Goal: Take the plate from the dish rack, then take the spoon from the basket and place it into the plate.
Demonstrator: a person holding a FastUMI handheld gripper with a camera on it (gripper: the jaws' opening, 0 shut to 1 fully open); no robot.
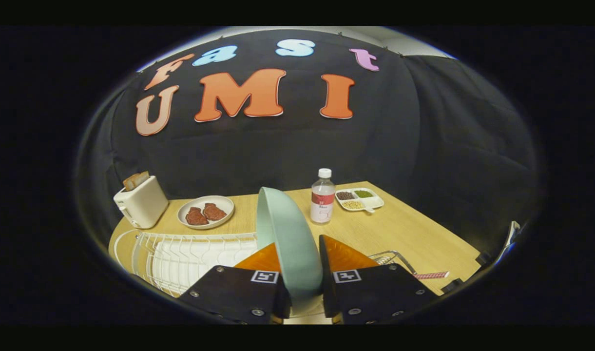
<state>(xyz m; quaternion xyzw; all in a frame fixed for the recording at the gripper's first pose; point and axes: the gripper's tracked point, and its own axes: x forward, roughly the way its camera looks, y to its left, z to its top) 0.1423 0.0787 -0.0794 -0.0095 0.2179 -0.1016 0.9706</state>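
Plate [287,234]: I see it upright on edge, pinched between both fingers of my gripper [304,273].
Dish rack [180,256]: below and left of the fingers.
Basket [392,257]: just right of them.
Bottle [322,197]: beyond, on the table [414,234].

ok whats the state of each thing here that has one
gripper: shut on the plate
plate: held on edge, lifted
dish rack: empty where it shows
toaster: bread in its slot
water bottle: upright, capped
white plate: holds two meat pieces
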